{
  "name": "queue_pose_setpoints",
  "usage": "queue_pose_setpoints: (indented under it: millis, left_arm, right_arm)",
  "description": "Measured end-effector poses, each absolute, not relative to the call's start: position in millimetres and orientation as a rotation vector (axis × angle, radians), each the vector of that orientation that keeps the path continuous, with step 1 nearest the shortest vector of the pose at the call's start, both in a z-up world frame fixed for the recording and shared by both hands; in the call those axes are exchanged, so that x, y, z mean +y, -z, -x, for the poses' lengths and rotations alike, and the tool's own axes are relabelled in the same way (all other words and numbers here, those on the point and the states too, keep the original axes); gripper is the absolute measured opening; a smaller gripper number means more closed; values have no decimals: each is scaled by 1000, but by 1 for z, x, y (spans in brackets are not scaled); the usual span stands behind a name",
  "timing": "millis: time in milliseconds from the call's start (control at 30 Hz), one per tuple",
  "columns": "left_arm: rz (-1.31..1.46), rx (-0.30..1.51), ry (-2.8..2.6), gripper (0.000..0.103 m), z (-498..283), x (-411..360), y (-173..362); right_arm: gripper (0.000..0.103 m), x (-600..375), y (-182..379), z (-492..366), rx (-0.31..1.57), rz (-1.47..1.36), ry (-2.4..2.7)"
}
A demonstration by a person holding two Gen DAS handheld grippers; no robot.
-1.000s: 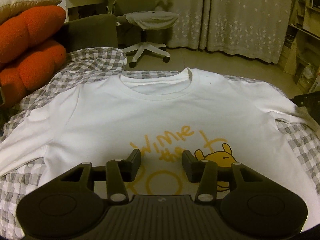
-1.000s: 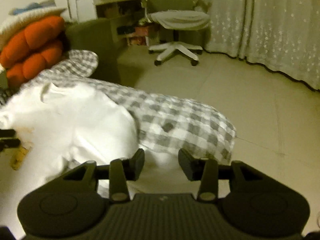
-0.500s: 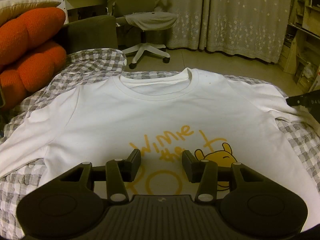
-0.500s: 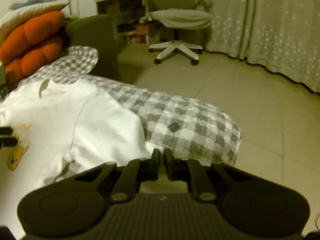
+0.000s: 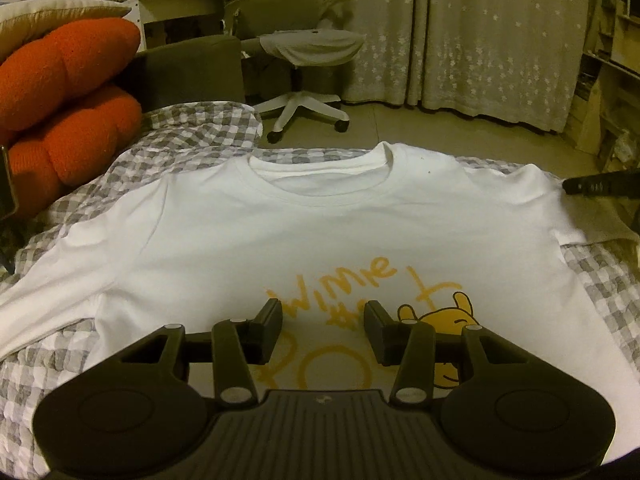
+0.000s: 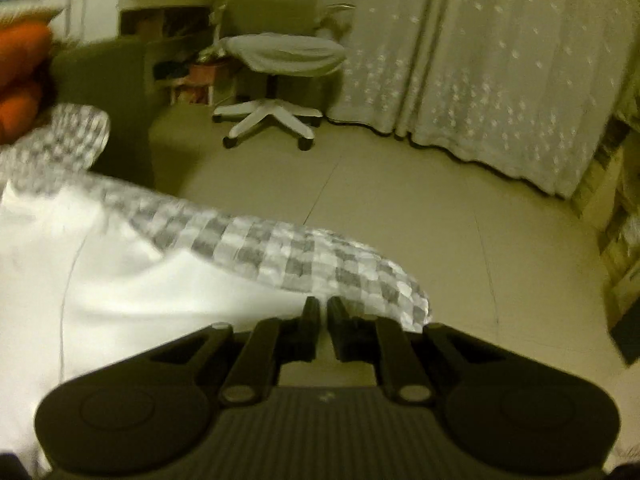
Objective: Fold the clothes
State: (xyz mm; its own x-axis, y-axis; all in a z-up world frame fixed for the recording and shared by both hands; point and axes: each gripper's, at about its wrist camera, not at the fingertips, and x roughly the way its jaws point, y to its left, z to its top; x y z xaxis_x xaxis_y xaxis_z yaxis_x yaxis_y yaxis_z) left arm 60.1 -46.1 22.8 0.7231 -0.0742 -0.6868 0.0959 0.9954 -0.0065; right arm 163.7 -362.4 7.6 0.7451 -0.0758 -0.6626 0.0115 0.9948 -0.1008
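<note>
White T-shirt (image 5: 320, 236) with yellow print — lying flat, face up, collar at the far edge.

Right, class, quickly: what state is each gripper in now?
Left gripper: open, holding nothing, above the white T-shirt.
Right gripper: closed on the T-shirt's sleeve edge.

surface: checkered bed cover (image 5: 192, 148) | on it: white T-shirt (image 5: 320, 232), spread flat

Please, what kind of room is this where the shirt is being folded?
Most likely a bedroom or home study. A white T-shirt lies on a checked bed cover, with orange cushions beside it, an office chair and long curtains behind.
</note>
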Motion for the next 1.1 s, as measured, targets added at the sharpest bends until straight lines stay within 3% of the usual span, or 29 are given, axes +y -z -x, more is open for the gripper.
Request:
queue_pose_setpoints:
  millis: [33, 400, 467, 533, 567, 600, 667, 733, 1100]
  left_arm:
    - [-20, 760, 94, 45, -61, -45, -24]
    - [55, 773, 16, 45, -69, -22, -25]
    - [54, 771, 16, 45, -69, -21, -25]
    - [56, 771, 17, 45, -69, -21, -26]
    - [60, 775, 17, 45, -70, -21, -27]
    - [67, 779, 16, 45, -70, -19, -27]
    - [76, 780, 13, 45, -70, -17, -26]
    - [71, 780, 8, 45, -71, -16, -25]
    - [70, 780, 5, 45, -71, -12, -25]
  right_arm:
    - [18, -366, -9, -165, 728, 62, 57]
    - [24, -485, 7, -127, 743, -440, 208]
    - [32, -504, 17, -120, 759, -562, 198]
    - [51, -513, 27, -118, 788, -671, 150]
    - [51, -517, 32, -117, 804, -725, 123]
    - [50, -518, 37, -118, 825, -747, 107]
    - [36, -518, 40, -119, 842, -758, 75]
    - [8, -515, 33, -120, 831, -712, 68]
    - [7, -488, 11, -128, 847, -498, 163]
